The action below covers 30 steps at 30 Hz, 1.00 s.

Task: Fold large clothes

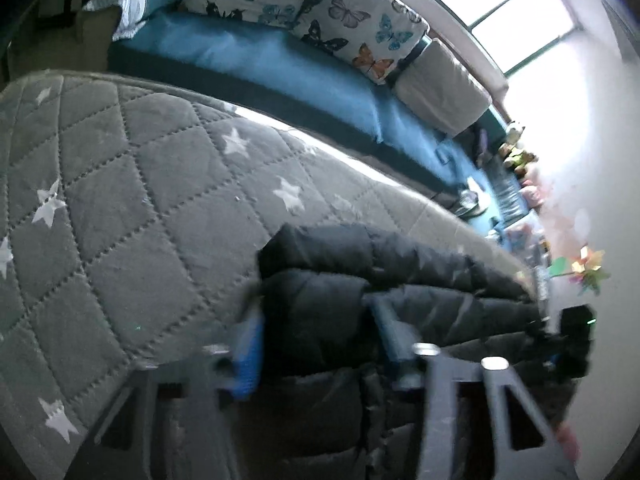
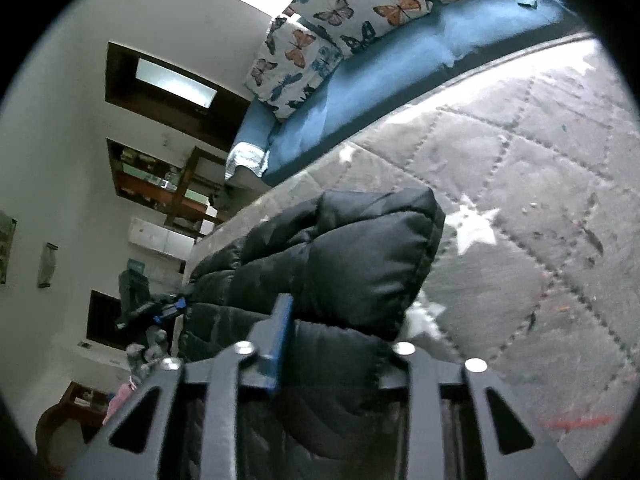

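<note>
Left gripper: blue-padded fingers stand partly apart astride a puffy fold of the black quilted jacket; blur hides whether the pads press it. Right gripper: jaws narrow, one blue finger lying against a thick rolled fold of the same jacket that fills the gap; the other finger is hidden behind the fabric. The jacket lies bunched at the near edge of a grey quilted mat with white stars. Beyond the mat runs a blue daybed bearing two butterfly-print cushions and a plain grey cushion, under a bright window. A paper pinwheel stands at the right of the left view. Wooden shelves on the far wall hold small items too blurred to tell.
</note>
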Available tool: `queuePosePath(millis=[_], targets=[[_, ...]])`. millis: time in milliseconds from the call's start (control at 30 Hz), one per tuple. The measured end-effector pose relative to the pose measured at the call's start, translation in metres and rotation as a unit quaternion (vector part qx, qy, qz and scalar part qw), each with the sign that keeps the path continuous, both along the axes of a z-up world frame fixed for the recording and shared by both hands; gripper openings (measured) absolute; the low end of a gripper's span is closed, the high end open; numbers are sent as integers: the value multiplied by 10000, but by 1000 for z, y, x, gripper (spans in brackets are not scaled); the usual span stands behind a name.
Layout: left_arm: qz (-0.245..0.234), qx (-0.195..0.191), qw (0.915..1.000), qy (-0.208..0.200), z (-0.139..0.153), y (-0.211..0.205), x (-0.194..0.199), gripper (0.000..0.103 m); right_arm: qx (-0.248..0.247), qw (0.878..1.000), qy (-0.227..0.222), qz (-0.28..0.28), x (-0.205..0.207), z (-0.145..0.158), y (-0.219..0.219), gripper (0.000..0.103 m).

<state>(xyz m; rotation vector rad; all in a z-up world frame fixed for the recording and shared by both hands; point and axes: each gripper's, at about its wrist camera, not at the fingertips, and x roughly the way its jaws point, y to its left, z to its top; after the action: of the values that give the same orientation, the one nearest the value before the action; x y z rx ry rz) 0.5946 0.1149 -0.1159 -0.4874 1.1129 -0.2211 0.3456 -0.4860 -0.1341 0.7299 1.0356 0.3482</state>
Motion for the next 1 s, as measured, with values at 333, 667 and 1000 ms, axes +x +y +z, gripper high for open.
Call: queuePosePath(millis=[333,667,1000], targets=[[-139,104,9949,-989,95,-35,-68,13,-533,9944,-783,475,-44,98,52,19],[-446,-185,9717,-2314,218,-9,-262,13,-924,9789,-1705,640,-176,186,78,19],[-720,-35,9584,-2762,223,14,-488,13,-1387,9653,-2018,912,-298,201,117,19]])
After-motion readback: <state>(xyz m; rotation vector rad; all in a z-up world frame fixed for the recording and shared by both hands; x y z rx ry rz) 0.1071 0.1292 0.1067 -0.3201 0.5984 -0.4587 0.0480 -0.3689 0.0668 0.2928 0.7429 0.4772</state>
